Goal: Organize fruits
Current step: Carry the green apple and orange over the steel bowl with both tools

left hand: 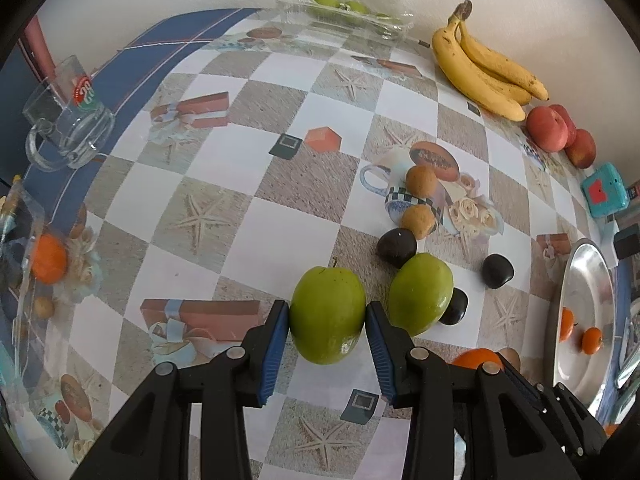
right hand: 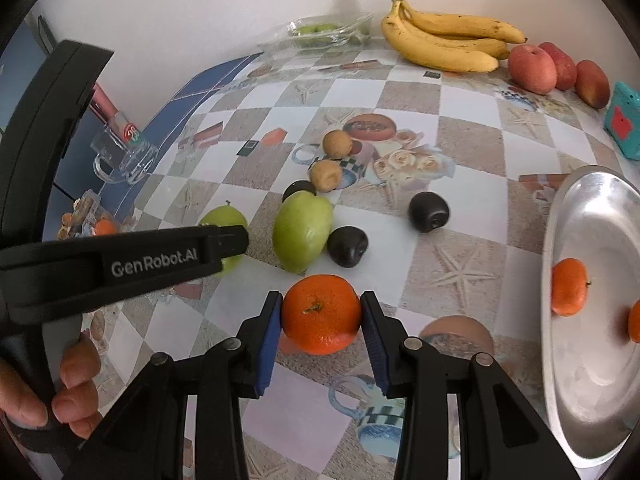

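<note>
My left gripper [left hand: 326, 318] is shut on a green apple [left hand: 327, 314], its blue pads against both sides. The same apple [right hand: 224, 224] shows behind the left gripper's arm in the right wrist view. A second green fruit [left hand: 420, 294] [right hand: 302, 236] lies just right of it. My right gripper [right hand: 321, 314] is shut on an orange mandarin [right hand: 321, 312], which also shows in the left wrist view [left hand: 478, 358]. A metal tray [right hand: 600, 420] [left hand: 582, 280] at the right holds two mandarins [right hand: 569, 287].
Three dark plums [right hand: 428, 211] and two brown fruits [right hand: 337, 143] lie mid-table. Bananas [right hand: 444, 40], peaches [right hand: 532, 68] and a clear tray with green fruit [right hand: 332, 32] stand along the back wall. A glass mug [left hand: 66, 128] and a clear box with a mandarin [left hand: 48, 258] are left; a teal box [right hand: 624, 120] is right.
</note>
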### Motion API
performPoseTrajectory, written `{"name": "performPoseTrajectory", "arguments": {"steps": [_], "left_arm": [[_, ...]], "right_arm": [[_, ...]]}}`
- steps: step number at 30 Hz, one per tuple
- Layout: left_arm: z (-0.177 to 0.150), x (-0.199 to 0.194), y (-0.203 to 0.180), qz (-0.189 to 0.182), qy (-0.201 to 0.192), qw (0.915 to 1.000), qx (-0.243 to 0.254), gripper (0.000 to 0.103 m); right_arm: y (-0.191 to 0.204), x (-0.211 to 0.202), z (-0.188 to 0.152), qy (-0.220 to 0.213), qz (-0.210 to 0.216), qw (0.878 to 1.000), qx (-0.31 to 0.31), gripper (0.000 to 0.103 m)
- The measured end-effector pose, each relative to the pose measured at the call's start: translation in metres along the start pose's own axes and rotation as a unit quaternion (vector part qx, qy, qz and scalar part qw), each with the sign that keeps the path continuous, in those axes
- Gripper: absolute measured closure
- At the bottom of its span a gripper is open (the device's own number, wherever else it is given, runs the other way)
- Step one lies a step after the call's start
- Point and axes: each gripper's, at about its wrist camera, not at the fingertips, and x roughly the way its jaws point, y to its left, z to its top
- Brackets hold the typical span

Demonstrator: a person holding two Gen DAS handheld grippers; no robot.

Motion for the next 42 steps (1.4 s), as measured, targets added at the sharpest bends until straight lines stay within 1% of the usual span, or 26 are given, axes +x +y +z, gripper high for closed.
{"name": "performPoseTrajectory", "arguments": {"steps": [9,22,28,34,42], "left_arm": [[0.002,-0.015,-0.001,0.004,-0.019,0.9997,-0.011,0.061],[0.001,-0.026,-0.016,-0.004,-0.031,0.9995,-0.009,0.061],[-0.002,-0.031,-0.028,-0.006,-0.037,0.9993,-0.003,0.061],[-0.007,-0.034,-0.046,-0.010,-0.039,0.9991,0.014,0.061],[-0.017,-0.036,-0.080,-0.023,-0.037,0.9981,0.044,0.061]], "right_arm": [[-0.013,-0.022,0.003,-0.022,-0.001,1.000,0.015,0.062],[-0.042,-0.054,0.008,-0.058,-0.002,0.997,0.048,0.062],[-0.064,-0.067,0.008,-0.072,-0.003,0.994,0.078,0.062],[-0.091,-0.085,0.005,-0.090,-0.009,0.989,0.113,0.062],[-0.135,-0.106,-0.003,-0.108,-0.038,0.981,0.158,0.062]]}}
